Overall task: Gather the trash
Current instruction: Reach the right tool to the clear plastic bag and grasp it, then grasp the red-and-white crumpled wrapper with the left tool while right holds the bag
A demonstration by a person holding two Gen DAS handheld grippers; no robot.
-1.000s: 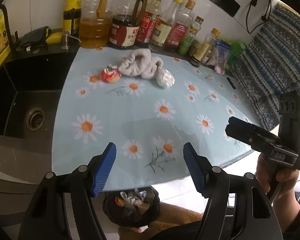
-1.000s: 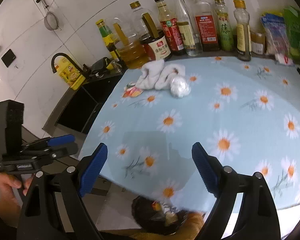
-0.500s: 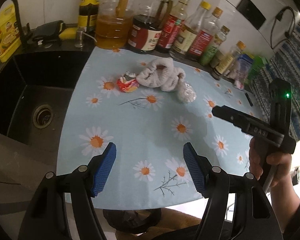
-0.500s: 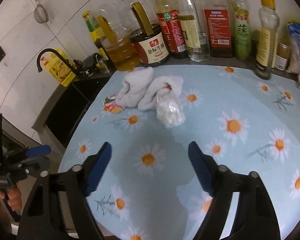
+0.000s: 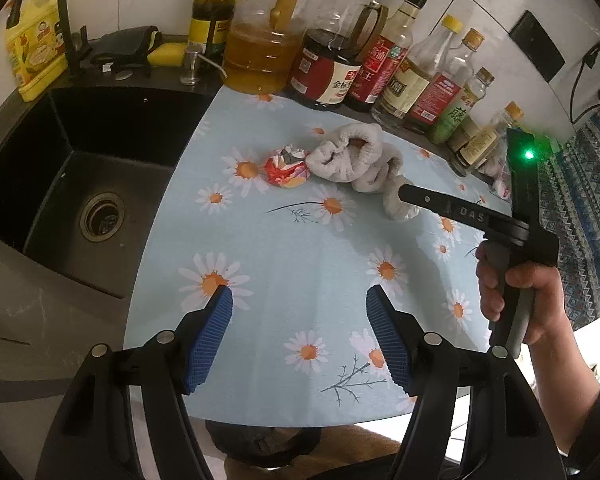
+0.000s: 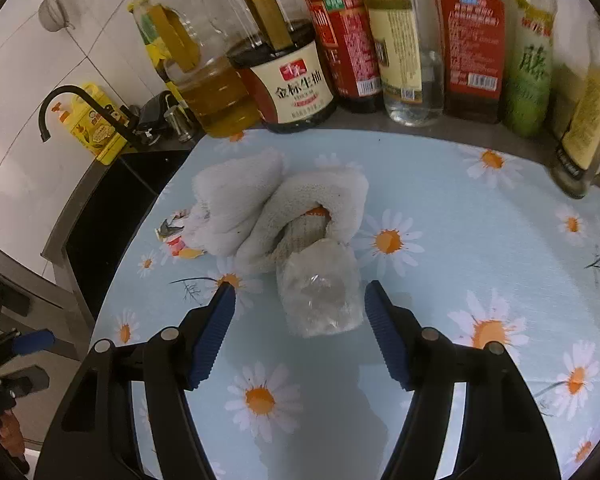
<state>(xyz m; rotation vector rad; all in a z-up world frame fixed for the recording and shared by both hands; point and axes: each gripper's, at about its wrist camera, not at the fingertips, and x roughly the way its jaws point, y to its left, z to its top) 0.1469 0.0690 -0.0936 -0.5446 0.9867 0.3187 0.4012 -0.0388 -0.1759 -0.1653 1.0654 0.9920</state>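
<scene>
Right gripper [image 6: 300,316] closing around crumpled clear plastic wrapper [image 6: 320,288] on daisy tablecloth [image 6: 440,280], pads not yet pressing it, wrapper touching grey towel [image 6: 276,208]; left gripper [image 5: 300,320] open, empty, above cloth; red wrapper [image 5: 286,168] beside towel.

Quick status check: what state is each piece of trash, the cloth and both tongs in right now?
Crumpled clear plastic wrapper: on the tablecloth, between the right tongs' pads, ungripped.
Crumpled red-and-white wrapper: lying untouched beside the cloth.
White bunched-up cloth: heaped, touching both wrappers.
Right tongs: closing.
Left tongs: open, empty.
</scene>
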